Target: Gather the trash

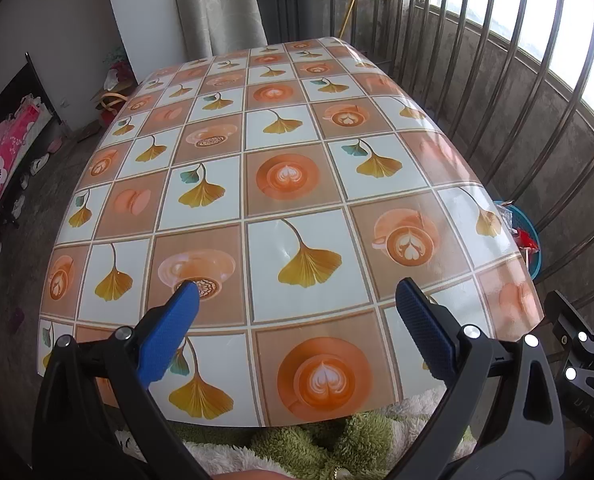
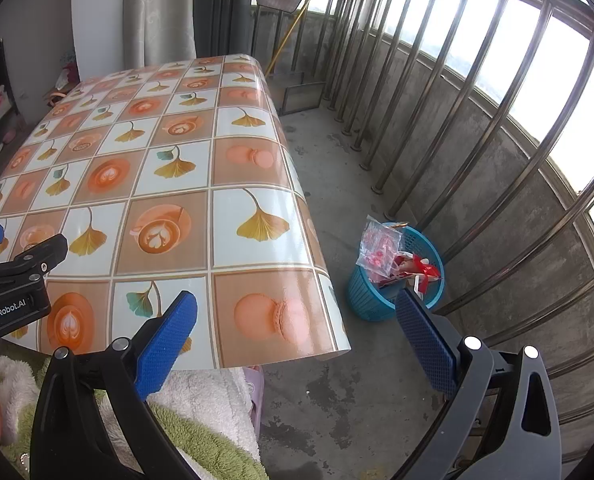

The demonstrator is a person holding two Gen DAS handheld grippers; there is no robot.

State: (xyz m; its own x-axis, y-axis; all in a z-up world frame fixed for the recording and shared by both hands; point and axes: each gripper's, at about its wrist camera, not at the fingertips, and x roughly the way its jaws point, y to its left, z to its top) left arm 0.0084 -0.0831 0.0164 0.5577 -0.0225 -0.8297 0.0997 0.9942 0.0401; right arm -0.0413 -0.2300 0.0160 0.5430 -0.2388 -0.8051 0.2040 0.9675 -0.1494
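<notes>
A blue plastic basket (image 2: pixel 367 300) stands on the concrete floor right of the table. It holds trash: a clear plastic bag (image 2: pixel 379 248) leaning over its rim and red and white wrappers (image 2: pixel 415 266). The basket's edge also shows in the left wrist view (image 1: pixel 531 236) past the table's right side. My left gripper (image 1: pixel 297 292) is open and empty above the near part of the table (image 1: pixel 289 184). My right gripper (image 2: pixel 297 300) is open and empty over the table's near right corner (image 2: pixel 257 280), left of the basket. The left gripper also shows in the right wrist view (image 2: pixel 1 240).
The table wears a glossy cloth printed with ginkgo leaves and coffee cups. A steel railing (image 2: pixel 497 128) curves along the right. A glass-sided box (image 2: pixel 301 94) and a broom handle (image 2: pixel 289 36) stand at the far end. Shoes (image 1: pixel 17 204) and a pink cloth (image 1: pixel 1 160) lie at left.
</notes>
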